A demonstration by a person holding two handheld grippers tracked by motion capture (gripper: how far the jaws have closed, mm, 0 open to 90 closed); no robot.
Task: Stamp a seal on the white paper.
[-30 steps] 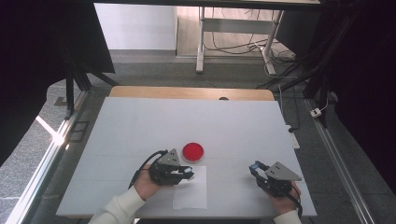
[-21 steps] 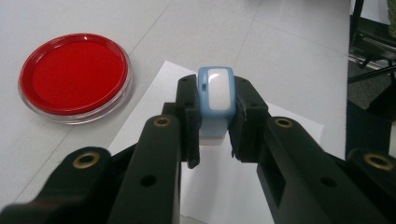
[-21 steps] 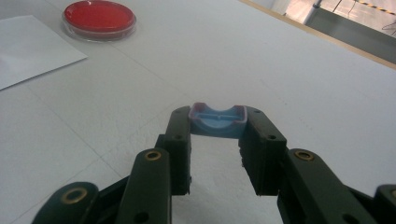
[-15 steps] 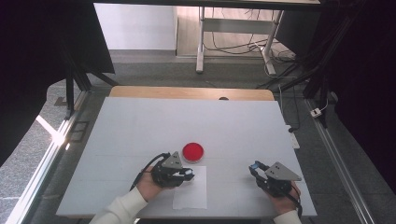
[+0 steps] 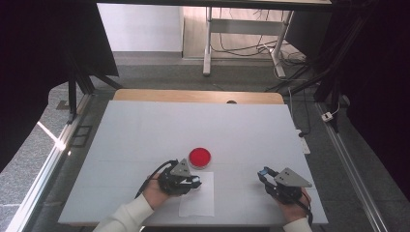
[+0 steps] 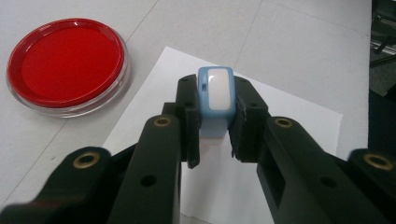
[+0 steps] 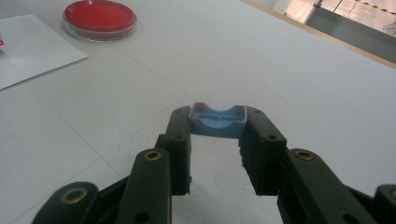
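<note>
A round red ink pad (image 5: 199,157) in a clear dish sits on the white table, also seen in the left gripper view (image 6: 65,63) and the right gripper view (image 7: 99,16). Just in front of it lies a white sheet of paper (image 5: 198,205). My left gripper (image 5: 193,182) is shut on a small light-blue stamp (image 6: 215,93) with a white top, held over the paper's (image 6: 289,116) upper part. At the right, my right gripper (image 5: 263,174) is shut on a blue cap (image 7: 217,121) with a reddish rim, close above the bare table.
The white table (image 5: 145,130) stretches wide to the far side, ending in a wooden strip (image 5: 193,95). Beyond it stand a metal desk frame (image 5: 208,43) and cables on the floor. Dark frames flank both sides.
My left gripper with the stamp has shifted slightly nearer, from beside the ink pad onto the paper's top. The right gripper has stayed put.
</note>
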